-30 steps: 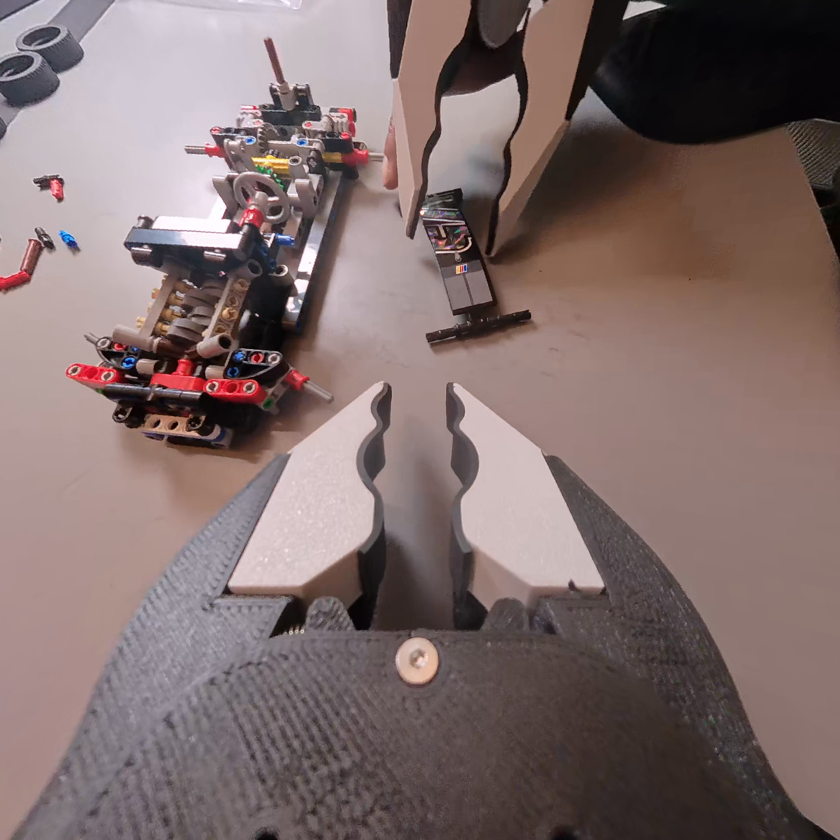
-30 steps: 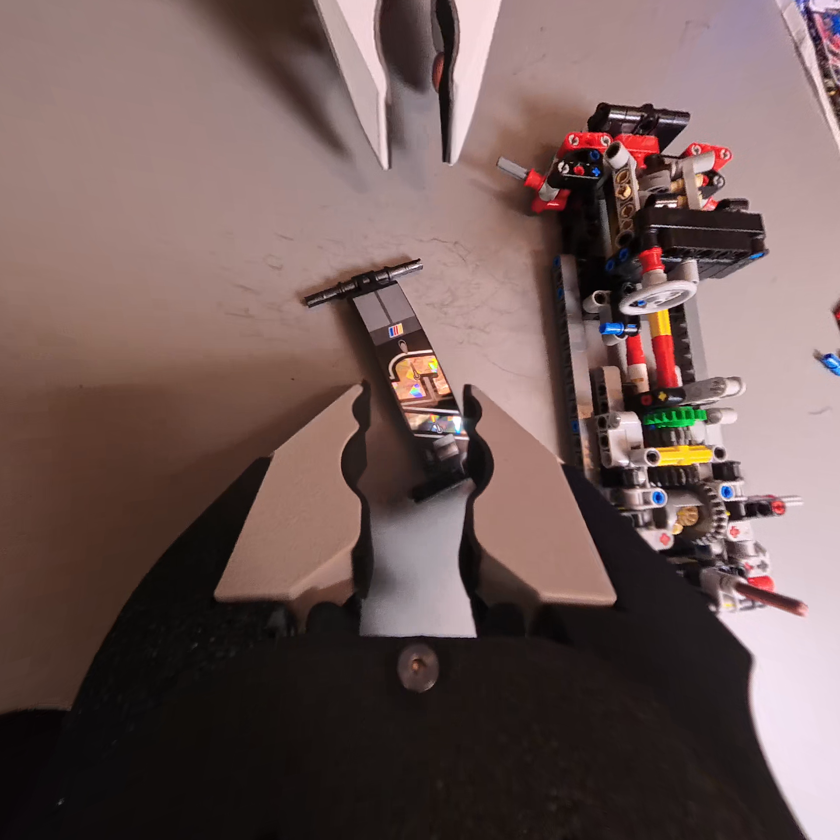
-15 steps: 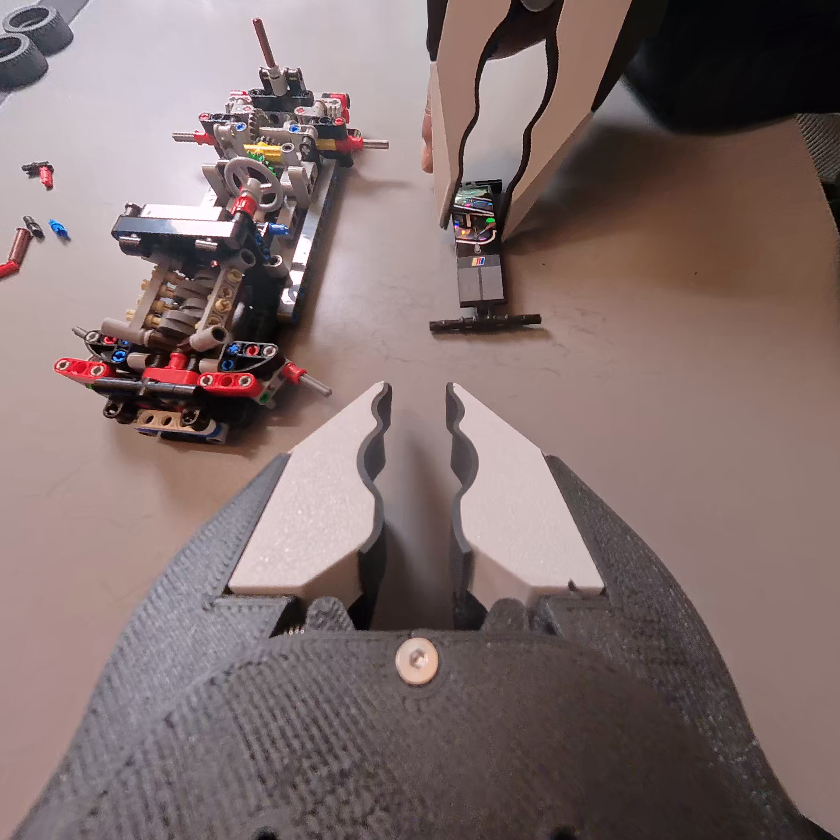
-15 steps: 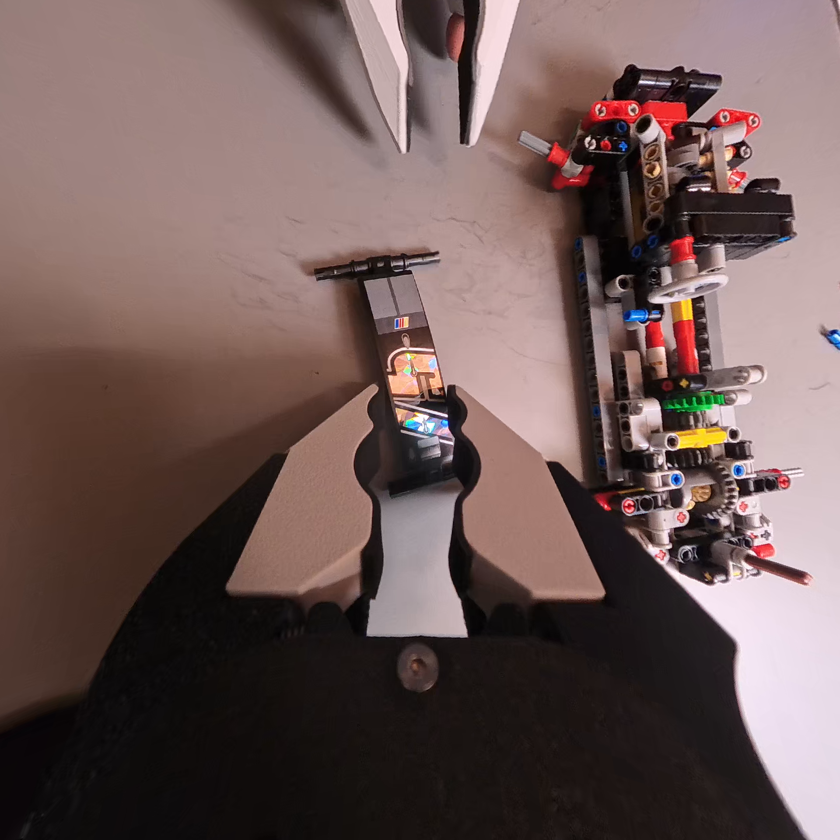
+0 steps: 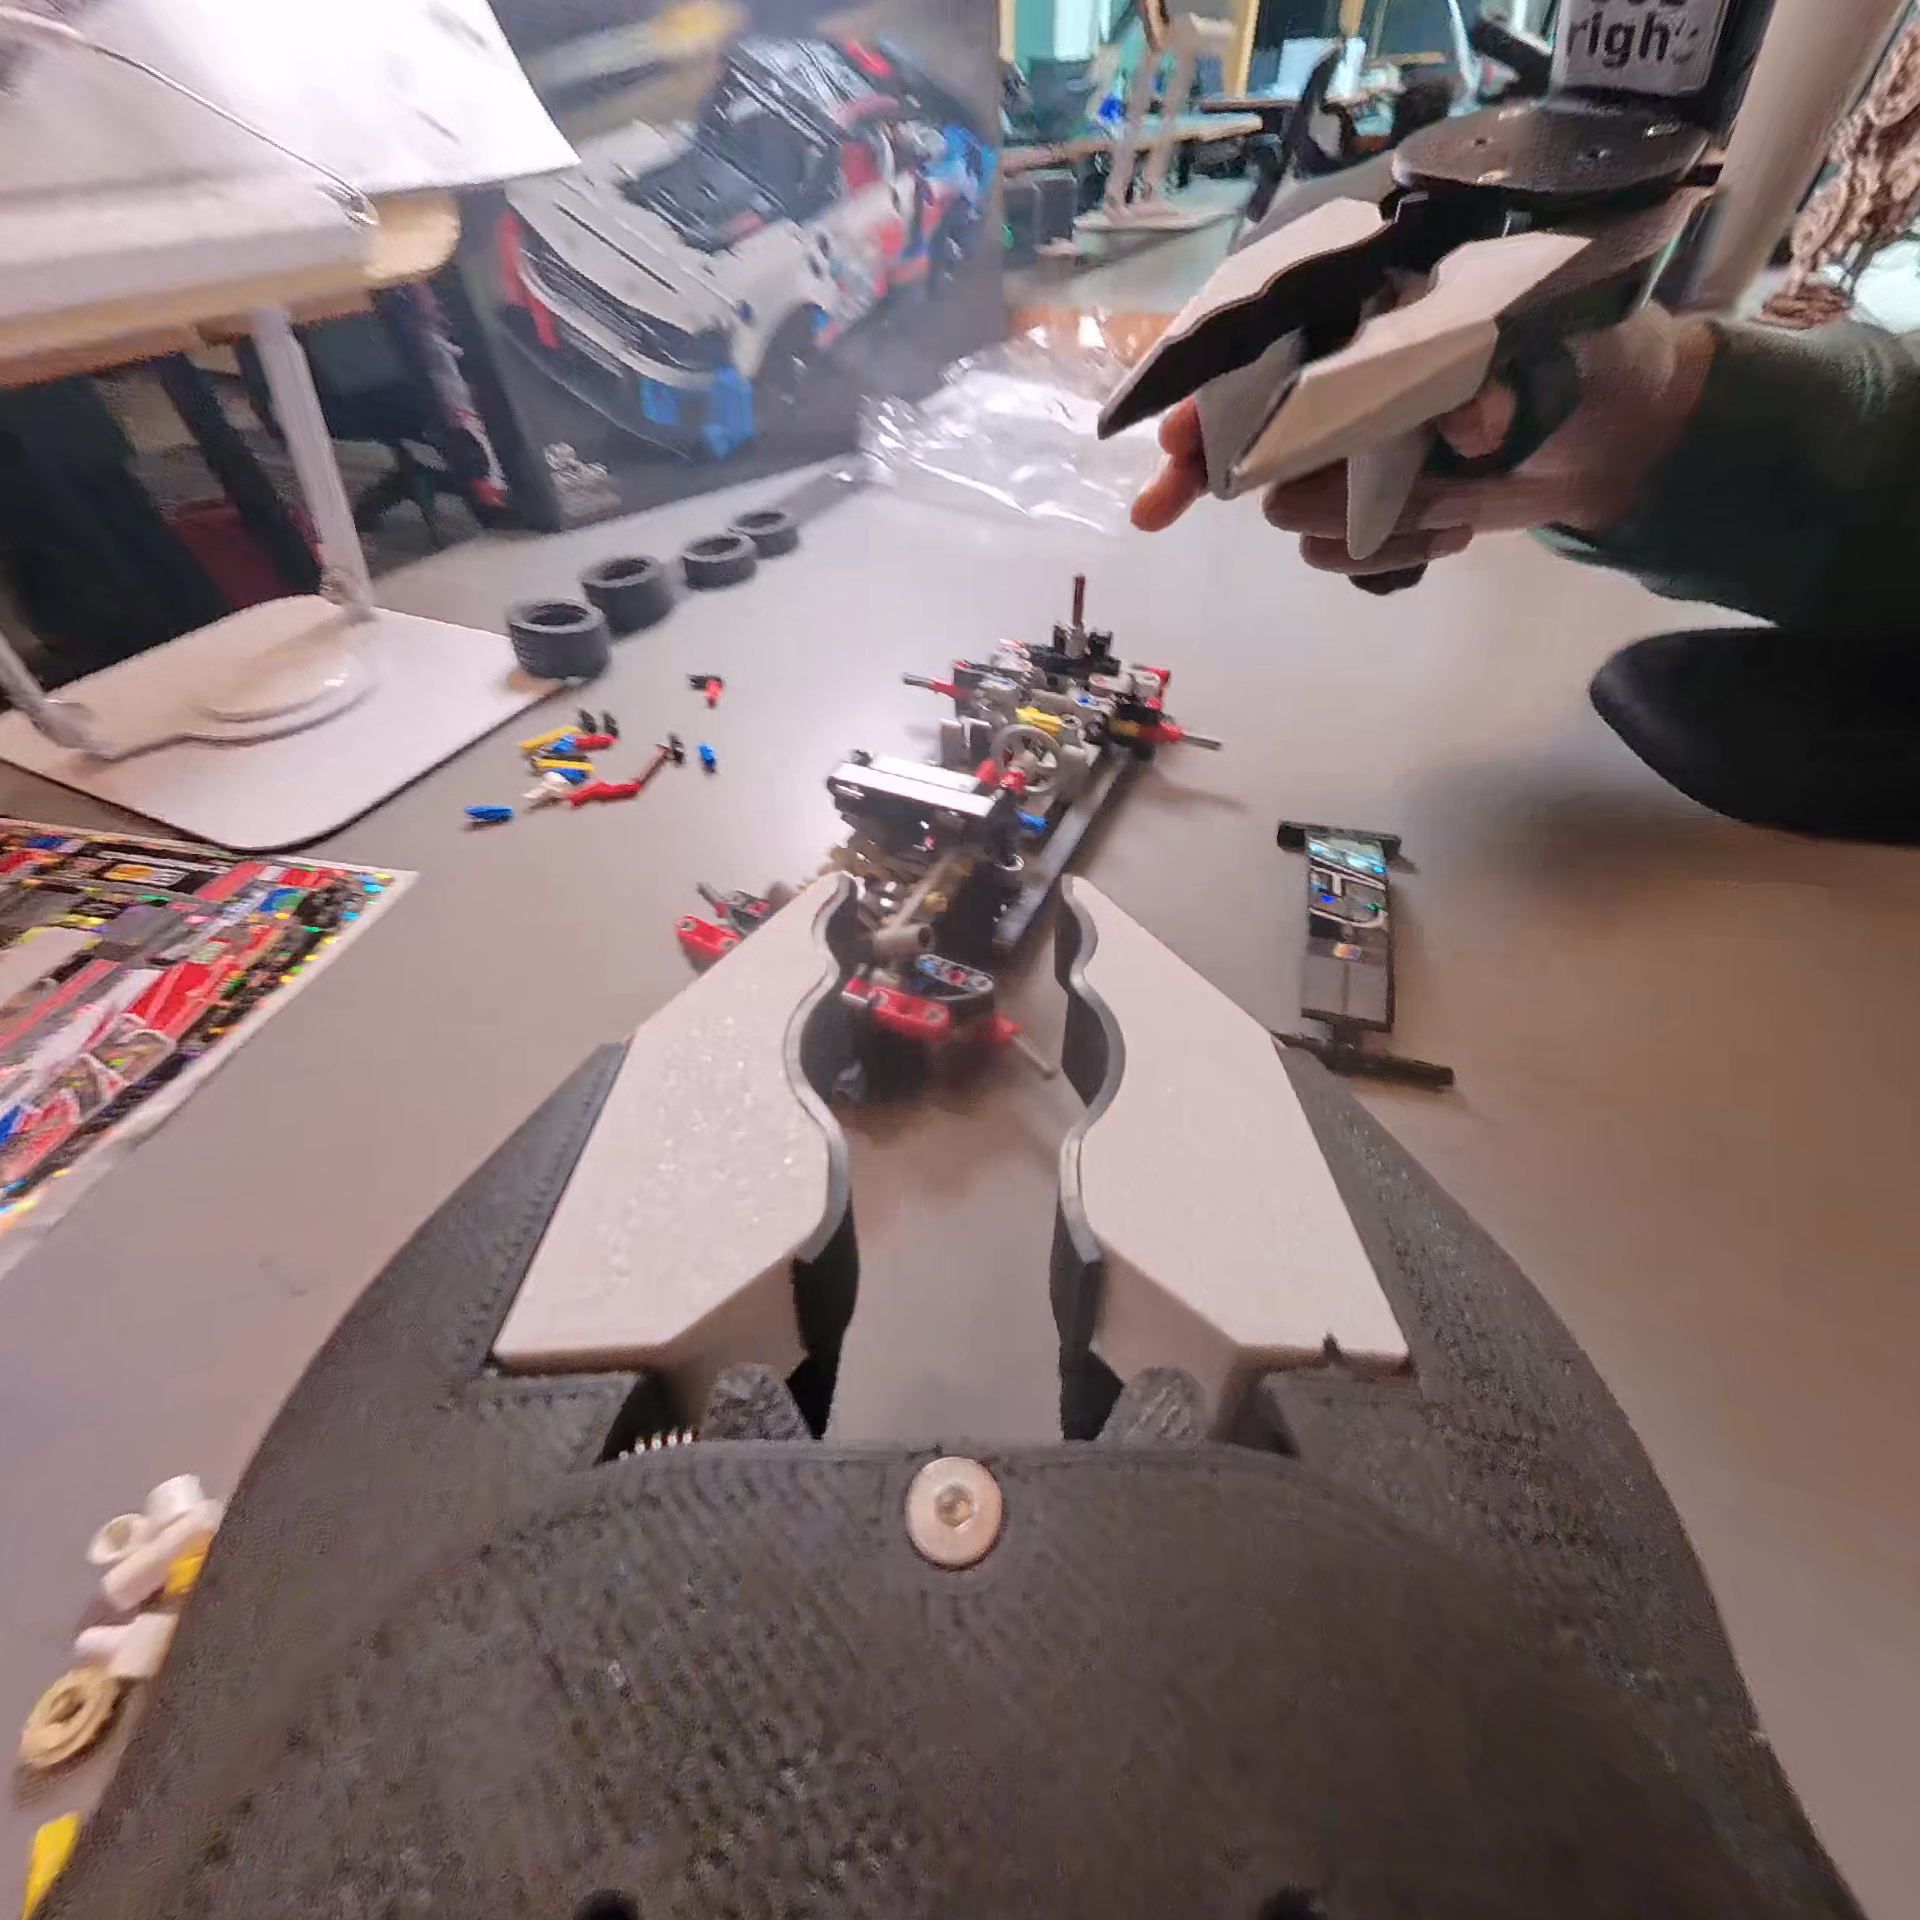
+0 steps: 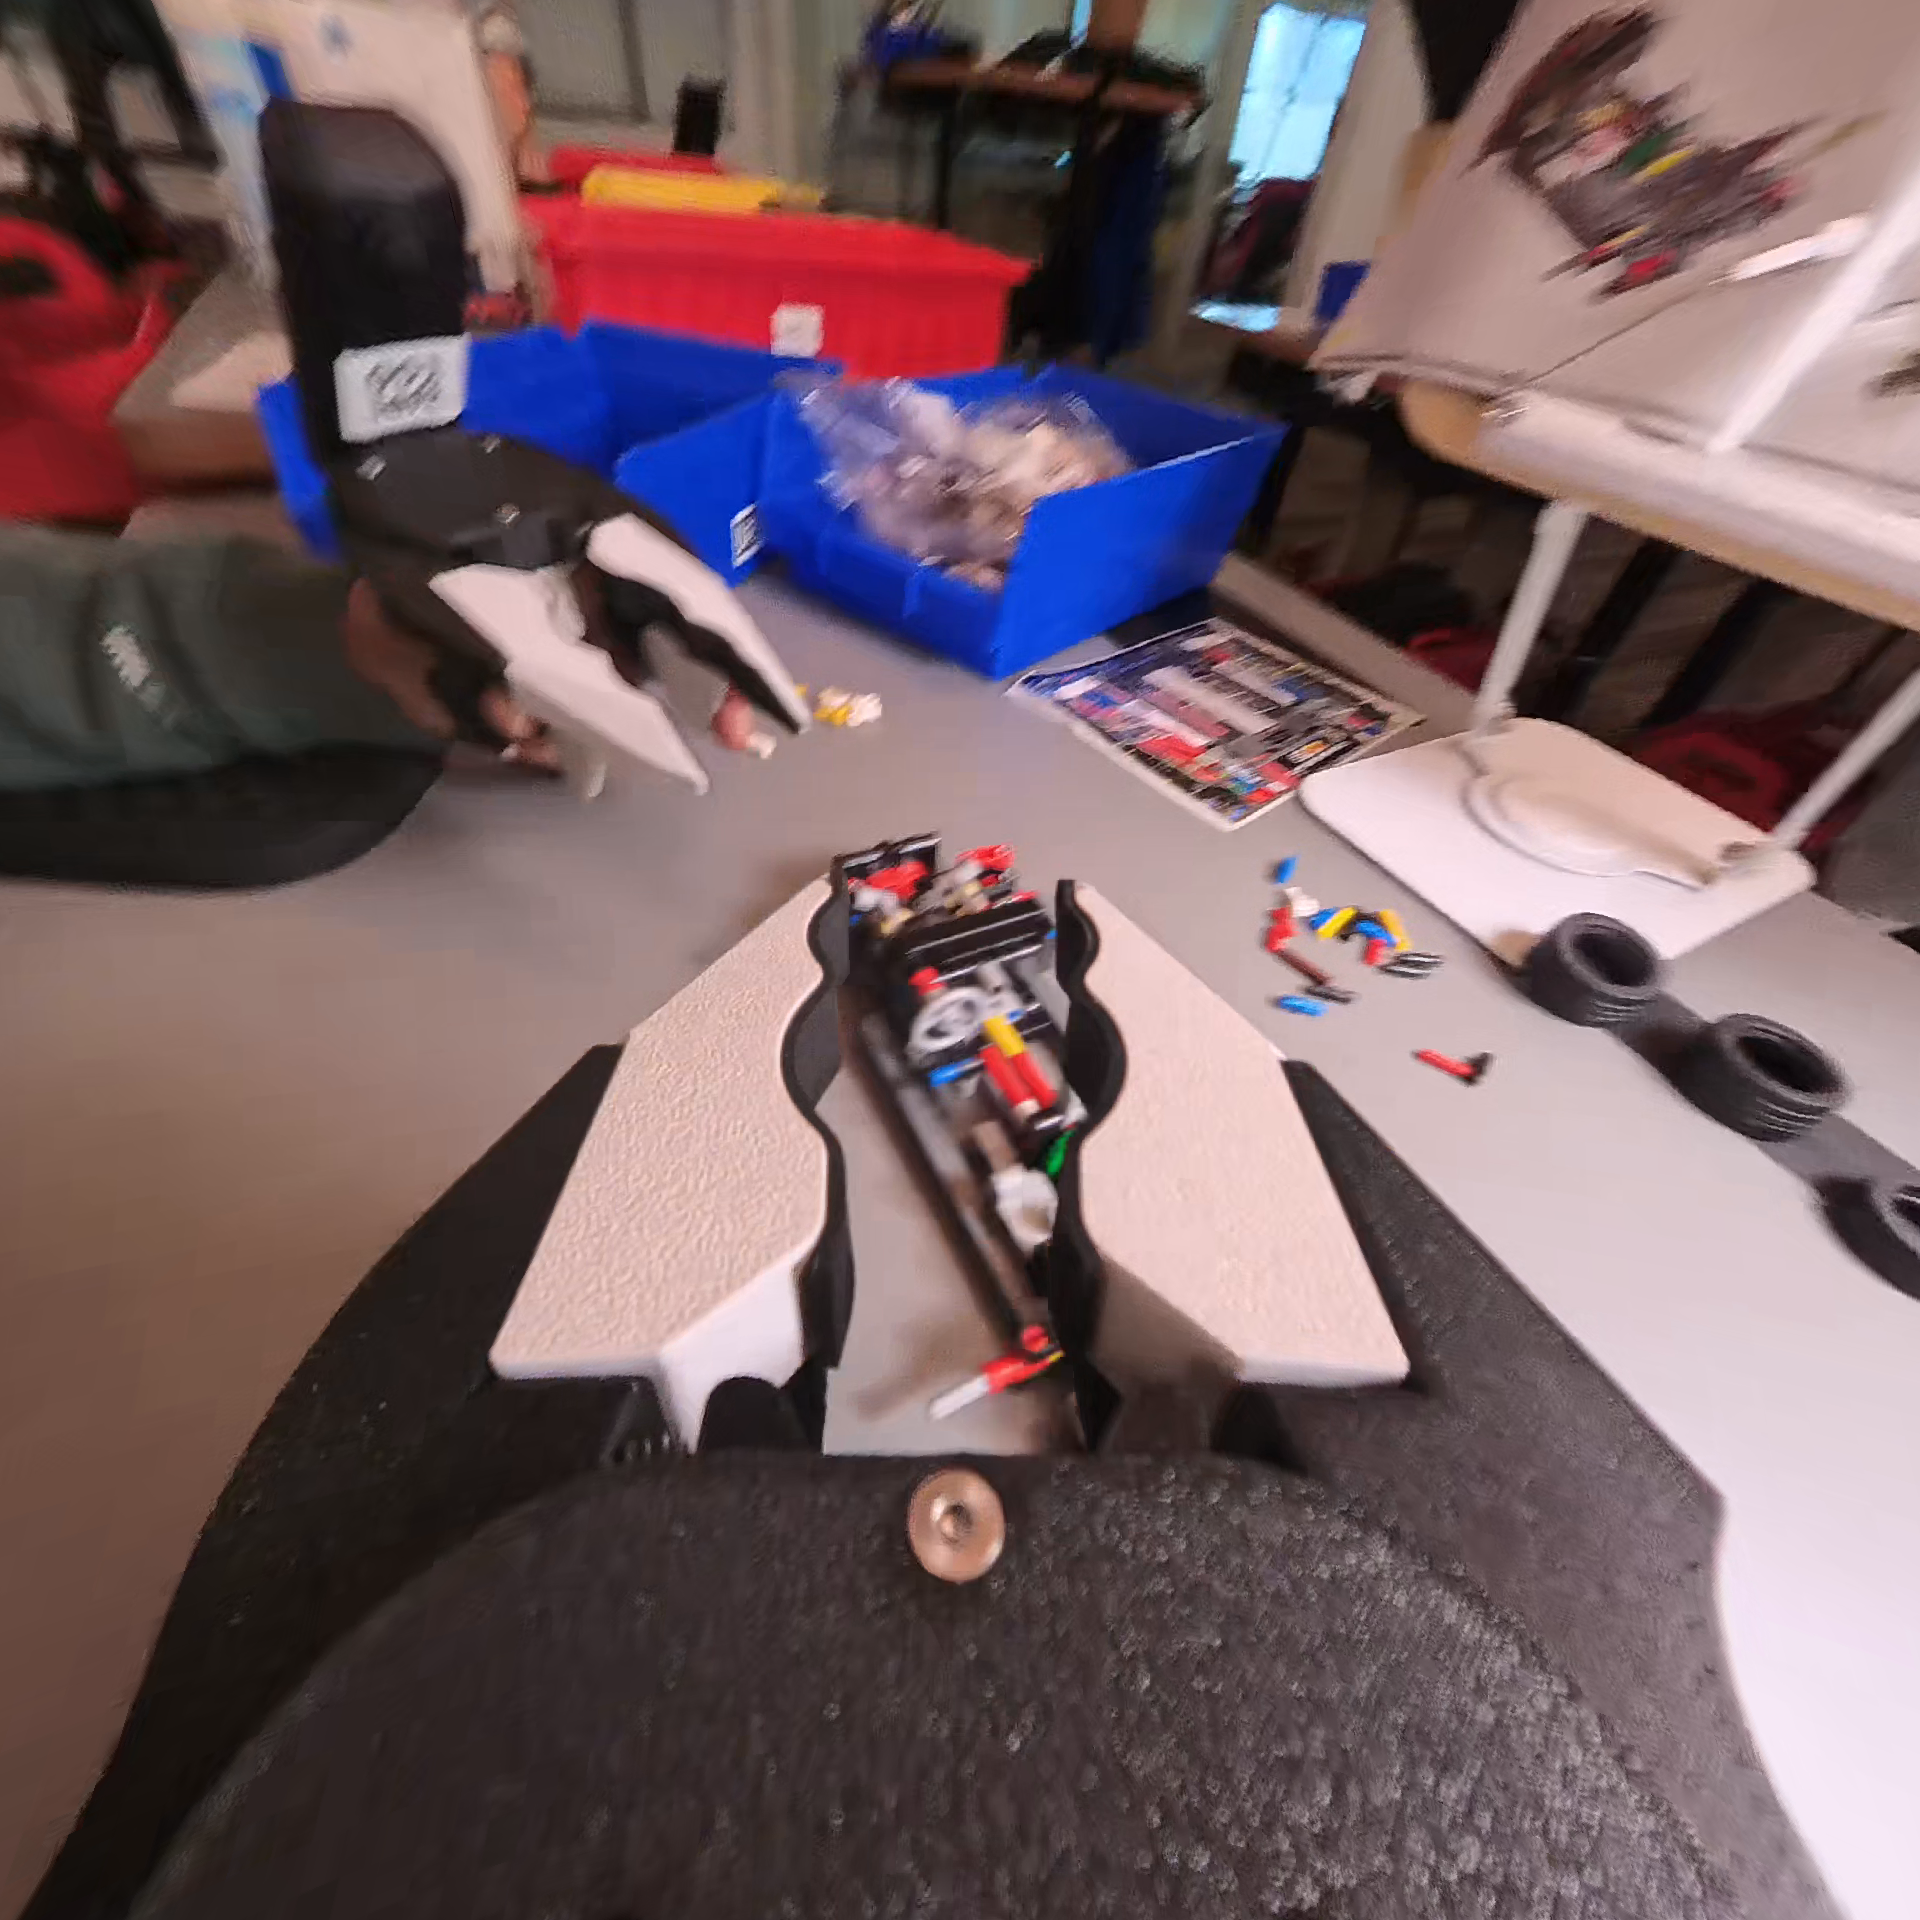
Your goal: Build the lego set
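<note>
Both grippers are lifted off the grey table, fingers spread, nothing between them.

Left gripper: jaws parted, empty. Through the gap, the near end of the lego chassis, which runs away toward 12 o'clock. In the right wrist view this gripper hangs at about 10 o'clock, a hand wrapped round its grip.

Right gripper: jaws apart, empty, the chassis seen lengthwise in the gap below. From the left wrist view it sits high at 1 o'clock, held in a hand.

Black stickered panel with its cross axle: flat on the table at 3 o'clock of the chassis, just beside it, not touching, clear of both grippers.

Loose small parts scattered at 10 o'clock of the chassis. Row of black tyres beyond them. Sticker sheet at 9 o'clock, near the table edge. White stand base behind it. Blue bins at the far side in the right wrist view, one holding clear bags. That view is motion-blurred.
</note>
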Action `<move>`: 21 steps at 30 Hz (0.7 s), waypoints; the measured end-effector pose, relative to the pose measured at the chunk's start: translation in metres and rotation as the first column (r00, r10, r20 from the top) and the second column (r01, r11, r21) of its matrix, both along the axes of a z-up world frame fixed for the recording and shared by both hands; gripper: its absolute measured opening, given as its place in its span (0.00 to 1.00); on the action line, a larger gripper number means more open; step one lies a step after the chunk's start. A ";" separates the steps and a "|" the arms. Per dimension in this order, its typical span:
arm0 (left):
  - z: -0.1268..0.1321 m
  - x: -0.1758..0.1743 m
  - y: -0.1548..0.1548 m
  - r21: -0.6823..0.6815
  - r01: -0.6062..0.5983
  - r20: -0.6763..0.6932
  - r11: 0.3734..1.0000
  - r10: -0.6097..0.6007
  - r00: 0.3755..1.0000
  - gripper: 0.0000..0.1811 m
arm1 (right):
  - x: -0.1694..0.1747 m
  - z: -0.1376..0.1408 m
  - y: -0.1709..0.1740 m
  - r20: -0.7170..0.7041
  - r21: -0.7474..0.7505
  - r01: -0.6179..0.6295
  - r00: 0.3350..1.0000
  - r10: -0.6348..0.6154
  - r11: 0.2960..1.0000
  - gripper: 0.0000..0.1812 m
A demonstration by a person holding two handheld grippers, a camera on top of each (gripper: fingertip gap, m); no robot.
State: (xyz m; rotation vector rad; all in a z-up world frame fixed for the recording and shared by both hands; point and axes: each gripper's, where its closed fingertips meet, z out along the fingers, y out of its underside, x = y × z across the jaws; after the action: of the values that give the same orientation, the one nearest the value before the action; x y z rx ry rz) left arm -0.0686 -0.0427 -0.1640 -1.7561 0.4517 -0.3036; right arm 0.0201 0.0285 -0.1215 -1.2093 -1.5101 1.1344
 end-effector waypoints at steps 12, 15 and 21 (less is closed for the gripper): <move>0.007 -0.010 0.005 0.076 -0.079 -0.013 0.994 0.080 0.997 0.18 | -0.070 0.072 0.161 -0.088 0.285 0.356 0.934 -0.346 0.890 0.15; 0.013 -0.020 0.012 0.101 -0.141 -0.006 0.985 0.142 0.990 0.17 | -0.117 0.091 0.218 -0.063 0.399 0.399 0.910 -0.410 0.825 0.15; 0.076 -0.081 0.081 0.153 -0.326 -0.056 0.933 0.337 0.940 0.15 | -0.201 0.072 0.269 0.075 0.665 0.303 0.882 -0.464 0.683 0.12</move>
State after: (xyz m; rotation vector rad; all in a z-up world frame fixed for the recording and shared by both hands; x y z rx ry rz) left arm -0.1491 0.0388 -0.0879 -1.6750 0.2204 0.0406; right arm -0.1808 0.2980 -0.0491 -1.1142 -1.5288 0.1395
